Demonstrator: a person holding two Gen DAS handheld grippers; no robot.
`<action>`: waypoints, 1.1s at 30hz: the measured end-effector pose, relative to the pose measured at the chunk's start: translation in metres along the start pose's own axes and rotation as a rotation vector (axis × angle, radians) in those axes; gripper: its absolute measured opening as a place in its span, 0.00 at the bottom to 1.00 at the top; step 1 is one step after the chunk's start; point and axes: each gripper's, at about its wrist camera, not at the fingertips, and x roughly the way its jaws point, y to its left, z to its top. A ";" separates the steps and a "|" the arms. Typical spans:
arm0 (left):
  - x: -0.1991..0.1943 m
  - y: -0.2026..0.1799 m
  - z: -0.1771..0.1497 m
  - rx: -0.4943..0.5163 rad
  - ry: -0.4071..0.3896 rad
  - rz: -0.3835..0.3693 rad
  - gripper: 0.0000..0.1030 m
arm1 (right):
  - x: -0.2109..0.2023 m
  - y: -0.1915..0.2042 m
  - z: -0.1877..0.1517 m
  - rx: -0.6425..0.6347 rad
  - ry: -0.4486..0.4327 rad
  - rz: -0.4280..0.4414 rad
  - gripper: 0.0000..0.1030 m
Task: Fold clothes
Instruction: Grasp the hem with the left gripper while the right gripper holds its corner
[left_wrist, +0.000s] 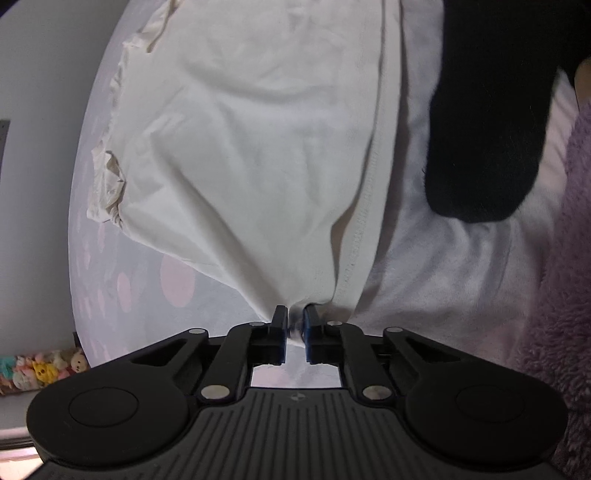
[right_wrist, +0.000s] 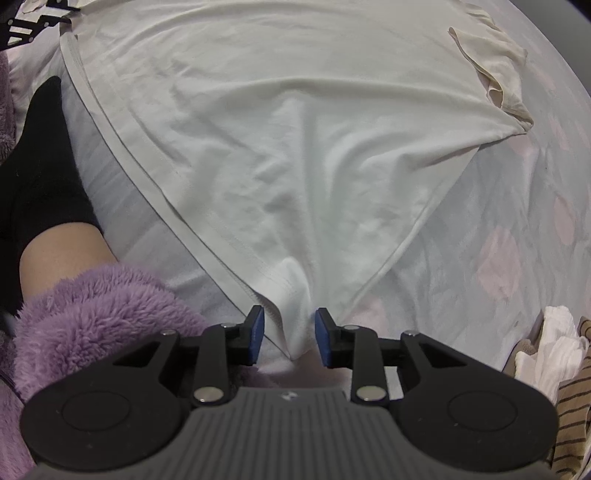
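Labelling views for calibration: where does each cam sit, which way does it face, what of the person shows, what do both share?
Left wrist: on the left gripper, looking along its fingers at the cream shirt pinched in it; a black sock shows.
Right wrist: on the right gripper, jaws apart around a shirt corner; sock, bare leg, purple fleece show.
Shared: shirt, sock, dotted bedsheet.

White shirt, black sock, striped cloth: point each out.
White shirt (right_wrist: 280, 147): right wrist view, middle of the body fabric.
Black sock (left_wrist: 487, 129): left wrist view, mid-foot.
Striped cloth (right_wrist: 574, 413): right wrist view, lower right fold.
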 end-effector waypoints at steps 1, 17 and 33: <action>0.001 0.000 0.000 -0.005 0.001 -0.001 0.02 | 0.000 -0.002 -0.002 -0.006 -0.001 0.004 0.34; -0.043 0.042 -0.019 -0.311 -0.087 -0.010 0.01 | -0.007 -0.002 0.003 -0.039 0.039 -0.074 0.01; -0.016 0.023 -0.017 -0.217 -0.003 -0.193 0.01 | -0.022 -0.004 -0.012 -0.048 0.096 -0.021 0.04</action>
